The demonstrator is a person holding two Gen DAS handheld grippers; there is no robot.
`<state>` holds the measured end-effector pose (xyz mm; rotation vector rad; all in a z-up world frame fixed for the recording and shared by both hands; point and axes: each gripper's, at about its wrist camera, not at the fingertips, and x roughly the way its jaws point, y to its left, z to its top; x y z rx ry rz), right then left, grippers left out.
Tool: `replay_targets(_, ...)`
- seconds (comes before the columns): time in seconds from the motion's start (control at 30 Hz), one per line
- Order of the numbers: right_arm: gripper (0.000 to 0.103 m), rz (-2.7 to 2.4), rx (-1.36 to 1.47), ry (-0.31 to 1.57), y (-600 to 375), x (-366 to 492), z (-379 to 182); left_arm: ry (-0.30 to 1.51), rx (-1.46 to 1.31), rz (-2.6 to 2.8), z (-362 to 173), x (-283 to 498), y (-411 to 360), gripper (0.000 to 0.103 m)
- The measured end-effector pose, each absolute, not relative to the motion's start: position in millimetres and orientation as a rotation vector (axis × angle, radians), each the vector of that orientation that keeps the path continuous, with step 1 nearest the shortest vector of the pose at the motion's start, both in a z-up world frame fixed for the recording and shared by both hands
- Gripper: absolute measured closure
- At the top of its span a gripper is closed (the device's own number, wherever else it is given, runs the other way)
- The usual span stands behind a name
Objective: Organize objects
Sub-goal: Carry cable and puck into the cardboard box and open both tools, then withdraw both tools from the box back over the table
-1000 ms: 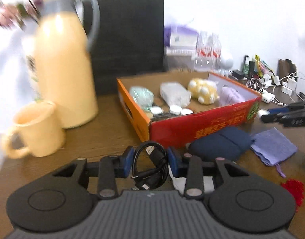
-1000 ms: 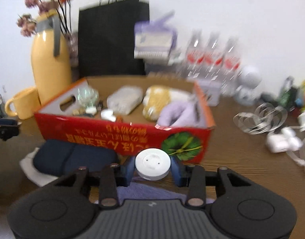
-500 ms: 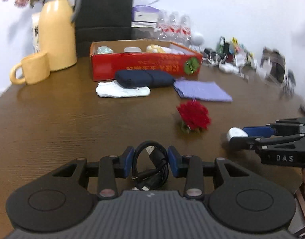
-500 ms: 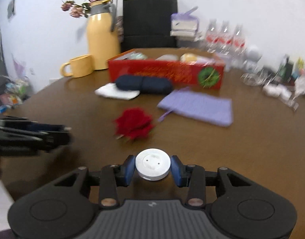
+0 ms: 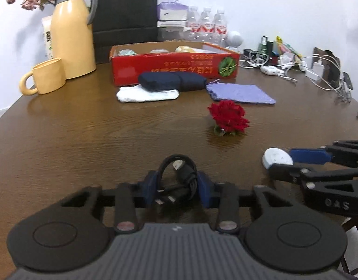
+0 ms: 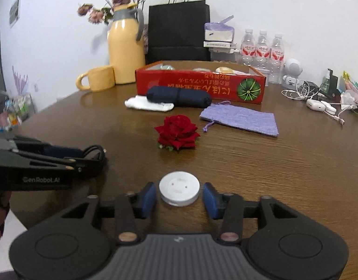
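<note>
My left gripper [image 5: 176, 182] is closing its blue pads on a coiled black cable [image 5: 179, 175], low over the near part of the wooden table [image 5: 85, 140]. My right gripper [image 6: 179, 193] is shut on a round white disc [image 6: 179, 187] at the same near edge. Each gripper shows in the other's view: the right gripper [image 5: 280, 163] with the disc at the right, the left gripper [image 6: 94, 161] with the cable at the left. The red cardboard box [image 5: 174, 67] with several small items stands far ahead, well away from both grippers.
Between me and the box lie a red rose [image 5: 229, 117], a purple pouch [image 5: 242, 93], a navy pouch [image 5: 171, 81] and a white cloth [image 5: 143, 95]. A yellow mug [image 5: 45, 77] and yellow jug [image 5: 71, 37] stand far left. Chargers and cables [image 5: 295, 65] crowd the far right.
Both grippers have drawn back from right in front of the red box to the near table edge, carrying the cable and the disc. Over the last half second they have hardly moved.
</note>
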<state>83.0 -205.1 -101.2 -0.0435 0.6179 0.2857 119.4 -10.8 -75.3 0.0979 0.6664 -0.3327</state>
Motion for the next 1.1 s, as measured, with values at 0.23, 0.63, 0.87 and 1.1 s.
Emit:
replay_targets(0.23,0.067,0.43,0.136,0.565,-226.6,108.7,-75.2,0.577,-0.023,-0.376,-31.7,140.6,5.3,0.068)
replay_targets(0.63,0.066,0.348,-0.009,0.696,-200.6,438.1,-3.8,0.754,-0.069,-0.452,16.6,447.8,-42.1,0.067)
replay_targets(0.87,0.064,0.299,0.085,0.82,-190.7,532.1,-53.6,0.899,-0.095,-0.452,-37.2,504.0,-63.7,0.051)
replay_targets(1.1,0.047,0.31,0.074,0.666,-214.6,465.2,-7.6,0.663,-0.117,-0.463,24.6,424.2,-25.5,0.029)
